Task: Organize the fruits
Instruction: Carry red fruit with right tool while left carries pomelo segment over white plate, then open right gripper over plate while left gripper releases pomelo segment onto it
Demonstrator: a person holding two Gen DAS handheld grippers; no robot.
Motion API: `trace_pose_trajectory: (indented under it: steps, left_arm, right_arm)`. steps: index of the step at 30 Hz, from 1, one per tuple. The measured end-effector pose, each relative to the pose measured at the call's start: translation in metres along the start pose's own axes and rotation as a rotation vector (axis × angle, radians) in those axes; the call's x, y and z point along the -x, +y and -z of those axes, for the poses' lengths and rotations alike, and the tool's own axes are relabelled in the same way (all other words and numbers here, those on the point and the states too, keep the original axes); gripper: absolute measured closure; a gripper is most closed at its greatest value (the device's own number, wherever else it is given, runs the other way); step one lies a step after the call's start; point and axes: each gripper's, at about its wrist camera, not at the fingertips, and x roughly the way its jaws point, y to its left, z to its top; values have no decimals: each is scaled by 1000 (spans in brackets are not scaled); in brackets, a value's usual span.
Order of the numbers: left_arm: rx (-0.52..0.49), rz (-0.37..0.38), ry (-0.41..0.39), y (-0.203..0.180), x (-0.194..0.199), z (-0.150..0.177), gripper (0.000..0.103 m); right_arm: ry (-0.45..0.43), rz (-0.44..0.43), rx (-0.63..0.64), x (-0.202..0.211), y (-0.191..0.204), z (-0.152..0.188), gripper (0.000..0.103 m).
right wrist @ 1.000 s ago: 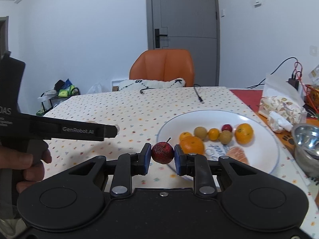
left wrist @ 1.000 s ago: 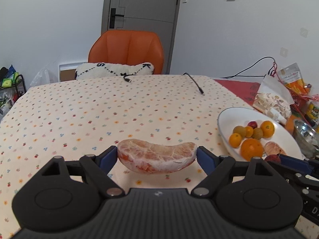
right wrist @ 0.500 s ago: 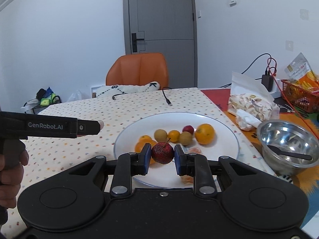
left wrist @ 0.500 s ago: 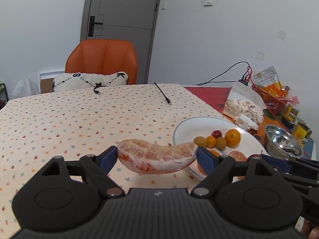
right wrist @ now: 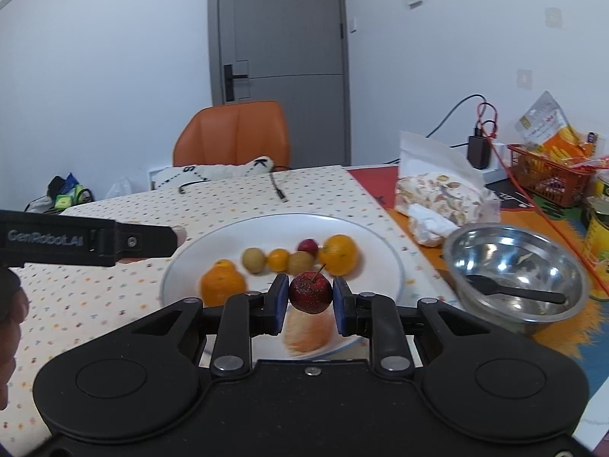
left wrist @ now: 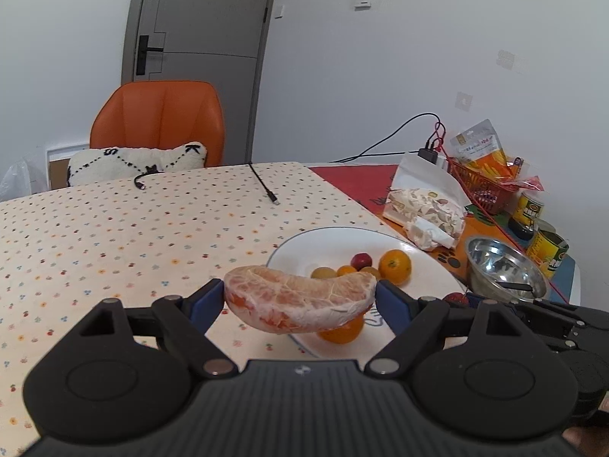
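Observation:
My left gripper (left wrist: 300,299) is shut on a peeled pomelo segment (left wrist: 298,302), held in the air over the near left rim of the white plate (left wrist: 304,243). My right gripper (right wrist: 310,299) is shut on a small red fruit with a stem (right wrist: 310,291), hovering above the plate (right wrist: 380,243) near its front. On the plate lie two oranges (right wrist: 222,285), small brown and yellow fruits (right wrist: 254,259), another red fruit (right wrist: 307,245) and a pomelo piece (right wrist: 306,333). The left gripper's side bar (right wrist: 76,242) juts in from the left.
A steel bowl with a black spoon (right wrist: 514,282) stands right of the plate. Behind it lie a snack bag (right wrist: 441,198), a red basket (right wrist: 548,179), cans (left wrist: 548,251) and charger cables. An orange chair (left wrist: 160,122) and cushion stand at the dotted tablecloth's far edge.
Both grippers have travelled right toward the plate with their fruit still held. The pomelo segment now overlaps the plate's left rim, and the red fruit hangs over the plate's front.

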Motion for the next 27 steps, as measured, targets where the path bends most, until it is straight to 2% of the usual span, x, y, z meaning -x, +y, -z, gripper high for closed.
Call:
trace_pose_trajectory:
  steps: [8,11,22,27]
  left_arm:
    - [-36,38,10,-24,-9,0,19]
    - [-48,48,15,-31,-13,0,18]
    - [-106,101,36,-54,-29,3,18]
    - [-165,120,15,-65,-37,-2,18]
  right_arm:
    - [-2,32,-23,-9,-20,1,79]
    - [-5,33,-37,-10,-26,1,72]
    - [-14,45,-75,4,-39,9,71]
    - [-13,48,-79,8,-42,12,70]
